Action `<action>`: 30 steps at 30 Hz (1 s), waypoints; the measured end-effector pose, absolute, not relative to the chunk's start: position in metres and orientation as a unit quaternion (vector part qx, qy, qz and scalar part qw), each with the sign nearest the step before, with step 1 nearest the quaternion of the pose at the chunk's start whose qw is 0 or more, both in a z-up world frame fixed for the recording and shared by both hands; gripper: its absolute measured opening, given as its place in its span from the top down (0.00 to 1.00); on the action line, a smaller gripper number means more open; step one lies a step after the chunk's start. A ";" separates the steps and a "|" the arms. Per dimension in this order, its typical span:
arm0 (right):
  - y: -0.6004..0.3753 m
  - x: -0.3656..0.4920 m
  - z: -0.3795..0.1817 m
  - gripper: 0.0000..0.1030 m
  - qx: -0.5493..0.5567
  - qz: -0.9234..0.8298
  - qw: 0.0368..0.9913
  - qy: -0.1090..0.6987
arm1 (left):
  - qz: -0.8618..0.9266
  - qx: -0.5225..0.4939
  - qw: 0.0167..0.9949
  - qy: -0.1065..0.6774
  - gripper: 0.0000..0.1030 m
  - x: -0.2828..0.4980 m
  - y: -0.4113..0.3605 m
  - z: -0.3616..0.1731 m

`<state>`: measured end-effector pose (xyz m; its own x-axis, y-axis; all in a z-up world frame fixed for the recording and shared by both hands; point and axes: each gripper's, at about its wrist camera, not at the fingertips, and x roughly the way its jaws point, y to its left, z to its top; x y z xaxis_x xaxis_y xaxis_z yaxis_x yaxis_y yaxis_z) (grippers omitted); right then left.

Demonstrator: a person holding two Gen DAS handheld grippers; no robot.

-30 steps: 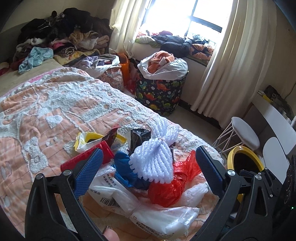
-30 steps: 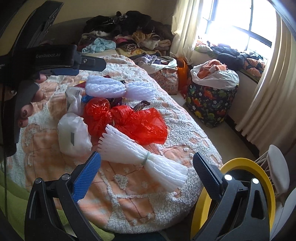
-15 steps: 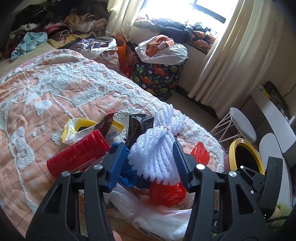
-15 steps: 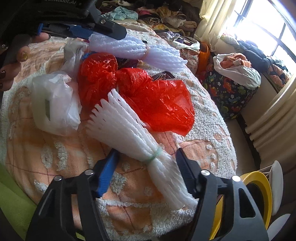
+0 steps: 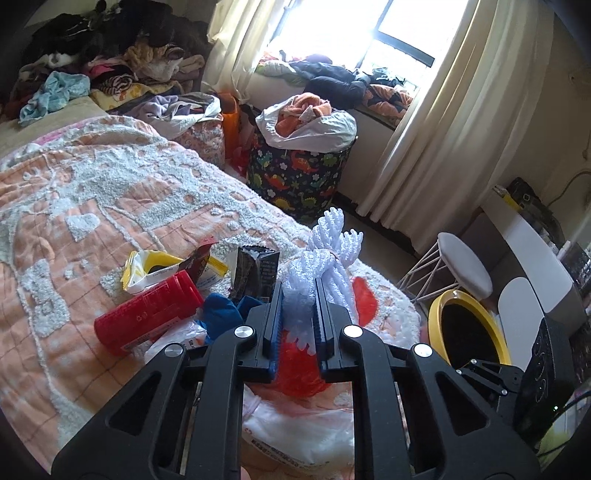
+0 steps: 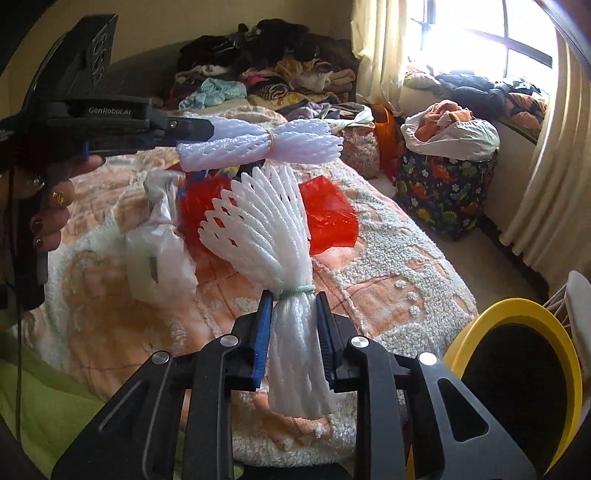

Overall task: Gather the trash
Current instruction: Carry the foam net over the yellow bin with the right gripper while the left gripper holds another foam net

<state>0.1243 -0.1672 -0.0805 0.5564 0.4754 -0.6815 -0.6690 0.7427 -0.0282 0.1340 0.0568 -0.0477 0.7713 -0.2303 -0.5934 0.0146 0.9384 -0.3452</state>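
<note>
A: What lies around the two foam bundles?

B: A heap of litter on the peach-and-white bedspread (image 5: 110,192). In the left wrist view I count one red canister (image 5: 147,314) on its side, one yellow-and-white snack wrapper (image 5: 147,271), one dark foil packet (image 5: 256,275), one blue scrap (image 5: 221,314), one red plastic bag (image 6: 328,218) and one white plastic bag (image 6: 159,254). The red bag lies under and behind both bundles.

A: And the grippers?

B: The left gripper (image 5: 297,306) is clamped tight on the first white foam net bundle (image 5: 328,258), squeezing its near end flat between the pads; the far end fans out past the fingertips. The right gripper (image 6: 293,314) has its jaws closing on the second foam net bundle (image 6: 266,221), pads pressing just below the pale green band (image 6: 297,290), the fanned end standing up toward the bed.

A: Anything standing in the way?

B: In the right wrist view the left gripper's bundle crosses just above the fan of the right one (whether they touch, I cannot tell). A hand (image 6: 48,199) with dark painted nails holds the left tool.

A: Where would the trash go?

B: One yellow-rimmed bin (image 6: 517,369) stands on the floor just past the bed's corner, beside one white stool (image 5: 461,269). Farther off sits one dinosaur-print hamper (image 5: 299,173) heaped with clothes, under the curtained window (image 5: 406,33).
</note>
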 end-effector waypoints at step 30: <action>-0.282 0.110 -0.037 0.79 0.015 0.217 0.932 0.289 | -0.160 -0.101 0.930 0.316 0.91 0.113 -0.038 -0.028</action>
<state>0.1096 -0.2822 -0.0374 0.7386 0.4131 -0.5328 -0.3958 0.9055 0.1534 0.1132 -0.0385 -0.0280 0.7496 -0.3612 -0.5547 0.2335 0.9284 -0.2890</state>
